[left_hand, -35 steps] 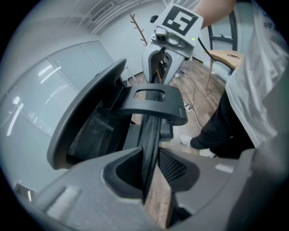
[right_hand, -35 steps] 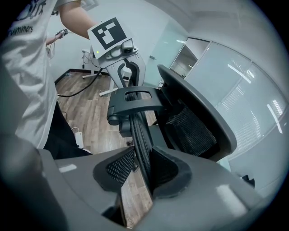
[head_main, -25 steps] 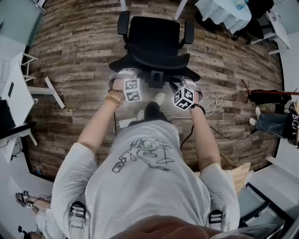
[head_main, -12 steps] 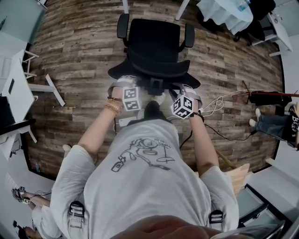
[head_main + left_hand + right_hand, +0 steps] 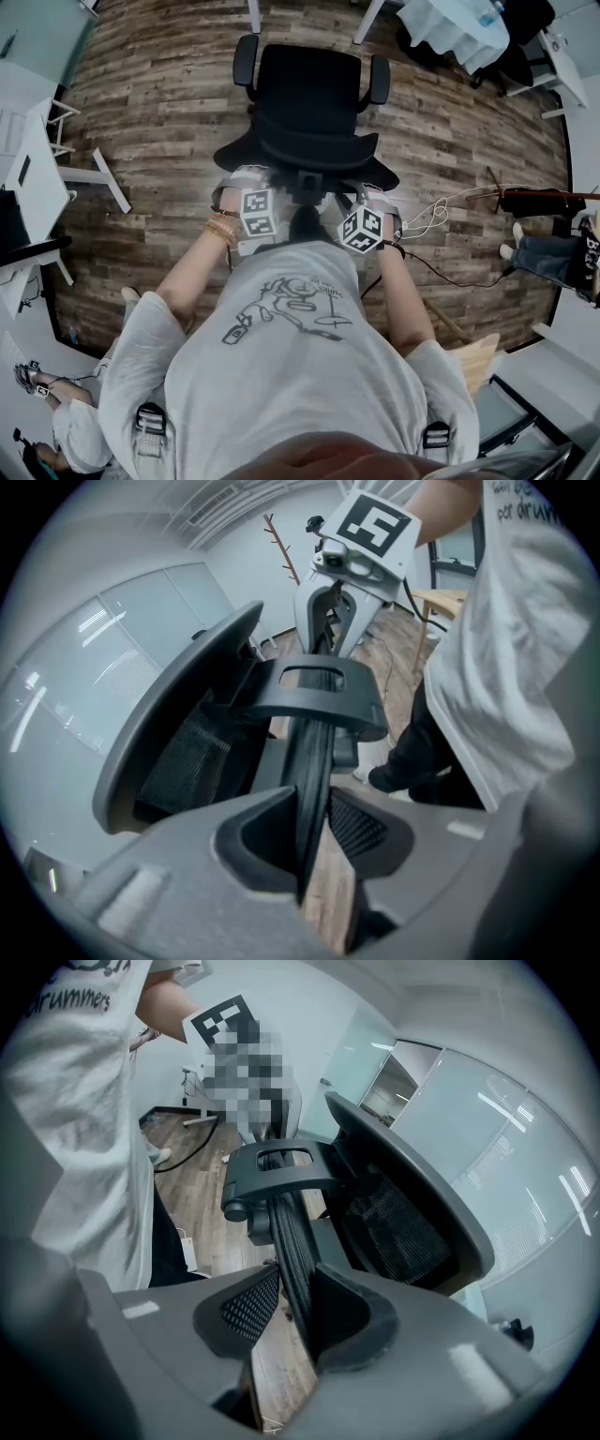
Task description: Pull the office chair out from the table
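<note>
Jaws on back edge of office chair [image 5: 309, 84]

Hidden, cropped
Can't make out base or wheels beneath the office chair [image 5: 312, 89] seat — table legs [image 5: 367, 19] cropped by top edge.

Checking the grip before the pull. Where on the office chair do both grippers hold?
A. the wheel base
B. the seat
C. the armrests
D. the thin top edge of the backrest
D: the left gripper and the right gripper each have their jaws closed on the backrest's thin black edge, either side of its centre bracket.
</note>
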`<action>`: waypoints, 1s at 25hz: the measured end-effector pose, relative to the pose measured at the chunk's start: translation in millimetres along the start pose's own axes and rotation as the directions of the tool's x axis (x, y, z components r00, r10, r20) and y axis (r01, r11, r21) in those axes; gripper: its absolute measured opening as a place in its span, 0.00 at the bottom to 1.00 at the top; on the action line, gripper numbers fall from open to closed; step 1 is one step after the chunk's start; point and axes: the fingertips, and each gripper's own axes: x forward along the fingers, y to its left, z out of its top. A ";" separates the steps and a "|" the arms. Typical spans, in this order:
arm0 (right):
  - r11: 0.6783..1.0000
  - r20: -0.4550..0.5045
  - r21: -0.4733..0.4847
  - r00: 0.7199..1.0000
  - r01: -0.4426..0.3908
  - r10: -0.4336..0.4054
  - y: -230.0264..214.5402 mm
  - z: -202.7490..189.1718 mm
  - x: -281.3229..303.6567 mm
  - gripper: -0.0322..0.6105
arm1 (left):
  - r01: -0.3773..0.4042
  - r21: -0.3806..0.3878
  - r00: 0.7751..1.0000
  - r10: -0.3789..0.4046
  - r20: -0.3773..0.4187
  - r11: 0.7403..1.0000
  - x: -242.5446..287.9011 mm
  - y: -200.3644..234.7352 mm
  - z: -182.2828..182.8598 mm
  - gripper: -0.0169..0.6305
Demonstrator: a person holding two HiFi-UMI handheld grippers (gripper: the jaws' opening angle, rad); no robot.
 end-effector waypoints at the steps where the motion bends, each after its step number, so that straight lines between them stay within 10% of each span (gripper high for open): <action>1: 1.000 -0.001 -0.001 1.000 -0.003 0.003 0.8 -0.5 -1.0 0.24 | 0.002 -0.002 1.000 -0.002 -0.001 1.000 -0.3 -1.3 0.6 0.19; 25: 1.000 0.001 -0.009 1.000 0.000 0.000 9.8 2.0 -6.7 0.24 | -0.008 -0.012 1.000 0.008 -0.002 1.000 -6.8 -10.0 -0.2 0.19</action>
